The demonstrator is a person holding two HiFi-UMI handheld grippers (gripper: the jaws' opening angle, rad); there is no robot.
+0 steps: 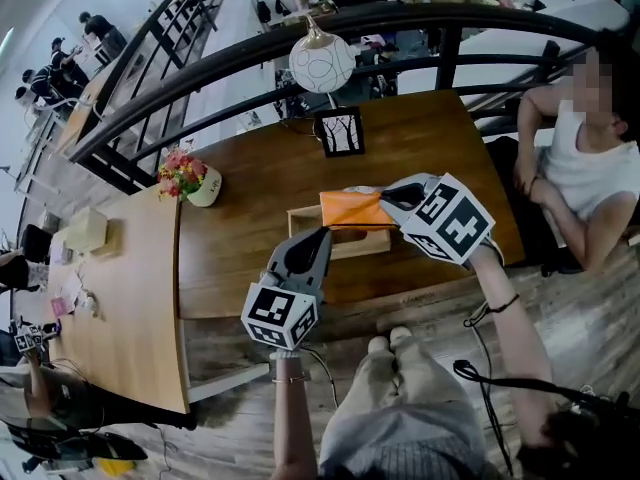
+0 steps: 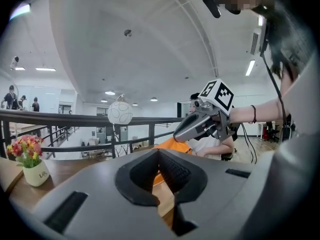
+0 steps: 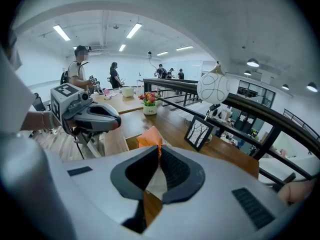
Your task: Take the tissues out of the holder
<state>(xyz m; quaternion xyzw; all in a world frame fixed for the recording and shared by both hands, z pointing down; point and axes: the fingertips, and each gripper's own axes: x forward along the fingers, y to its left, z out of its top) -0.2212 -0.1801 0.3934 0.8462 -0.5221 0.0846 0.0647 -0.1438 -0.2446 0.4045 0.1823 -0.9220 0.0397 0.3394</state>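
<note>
1. Head view: at centre frame, the orange tissue pack overlaps the upper right of the wooden holder on the tabletop. The right tongs meet the pack's right end. The left tongs sit at the holder's lower left.
2. Left gripper view: the left tongs are pressed together on nothing, and the pack shows beyond them at centre frame.
3. Right gripper view: the right tongs pinch the pack's orange-and-white edge. The pack looks light, soft and easily crushed, so a grip on that edge seems best.

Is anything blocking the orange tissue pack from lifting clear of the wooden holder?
Nothing visible does. The right tool grips the tissue pack over the holder; the left tool sits to one side.
</note>
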